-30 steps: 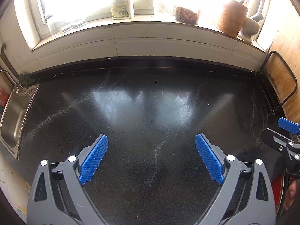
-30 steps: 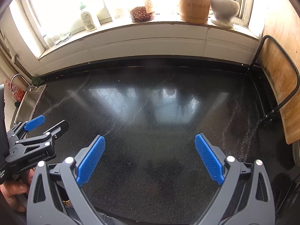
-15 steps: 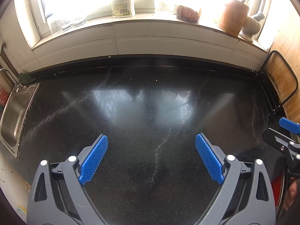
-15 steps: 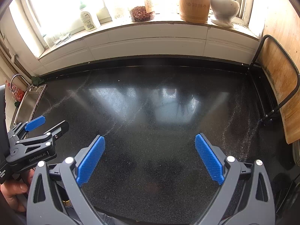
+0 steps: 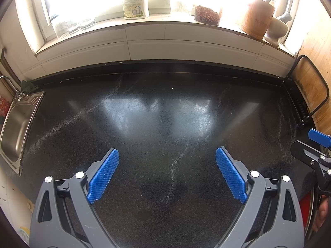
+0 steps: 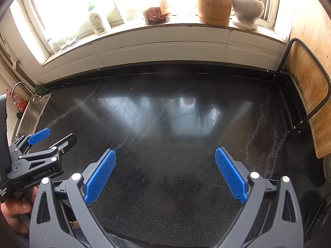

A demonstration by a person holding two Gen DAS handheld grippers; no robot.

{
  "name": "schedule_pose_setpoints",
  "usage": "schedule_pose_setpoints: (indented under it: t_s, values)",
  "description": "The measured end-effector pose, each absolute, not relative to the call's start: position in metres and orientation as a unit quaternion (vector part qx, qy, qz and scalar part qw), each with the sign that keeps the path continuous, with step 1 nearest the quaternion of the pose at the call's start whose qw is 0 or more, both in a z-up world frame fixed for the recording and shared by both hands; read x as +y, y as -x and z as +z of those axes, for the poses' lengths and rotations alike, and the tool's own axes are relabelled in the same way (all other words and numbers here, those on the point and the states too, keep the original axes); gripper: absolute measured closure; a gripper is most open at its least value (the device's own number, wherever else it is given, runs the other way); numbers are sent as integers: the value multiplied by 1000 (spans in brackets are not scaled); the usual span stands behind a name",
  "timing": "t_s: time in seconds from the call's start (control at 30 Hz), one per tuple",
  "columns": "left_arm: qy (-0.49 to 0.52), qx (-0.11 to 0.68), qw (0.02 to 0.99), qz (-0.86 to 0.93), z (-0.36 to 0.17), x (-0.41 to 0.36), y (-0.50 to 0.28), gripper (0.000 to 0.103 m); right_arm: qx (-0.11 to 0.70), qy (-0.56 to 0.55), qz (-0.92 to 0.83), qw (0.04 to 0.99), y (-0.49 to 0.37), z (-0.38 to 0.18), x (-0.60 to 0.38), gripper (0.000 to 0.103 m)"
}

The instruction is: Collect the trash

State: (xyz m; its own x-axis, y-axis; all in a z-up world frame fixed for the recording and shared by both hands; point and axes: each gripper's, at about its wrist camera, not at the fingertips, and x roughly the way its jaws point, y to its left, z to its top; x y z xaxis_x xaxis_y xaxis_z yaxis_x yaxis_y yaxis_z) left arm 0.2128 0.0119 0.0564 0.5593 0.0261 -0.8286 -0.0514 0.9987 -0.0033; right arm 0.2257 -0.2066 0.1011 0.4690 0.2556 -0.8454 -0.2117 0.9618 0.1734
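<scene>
My left gripper (image 5: 167, 161) is open and empty, held above a black speckled countertop (image 5: 165, 124). My right gripper (image 6: 165, 161) is open and empty above the same countertop (image 6: 165, 128). The right gripper also shows at the right edge of the left wrist view (image 5: 310, 146), and the left gripper shows at the left of the right wrist view (image 6: 49, 140). I see no loose trash on the countertop; only a tiny white speck (image 5: 172, 88) lies near the back edge.
A steel sink (image 5: 16, 132) is at the left. The windowsill holds a plastic bottle (image 5: 135, 5), glasses (image 5: 70, 25), a jar of dried red bits (image 5: 206, 15), a wooden holder (image 5: 257, 18) and a mortar (image 6: 247, 10). A cutting board in a black rack (image 6: 308, 95) stands right.
The left wrist view has shifted slightly, the windowsill sitting a little higher and more to the right. Both grippers stay open and the right gripper has barely moved.
</scene>
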Motion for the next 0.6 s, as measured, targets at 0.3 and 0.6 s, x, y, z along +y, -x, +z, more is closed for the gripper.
schedule_pose_setpoints:
  t_s: [0.3, 0.6]
  values:
    - [13, 469, 883, 20, 56, 11, -212, 11, 497, -24, 136, 856, -226, 101, -207, 9]
    - [13, 468, 883, 17, 57, 11, -208, 11, 497, -26, 136, 857, -224, 102, -207, 9]
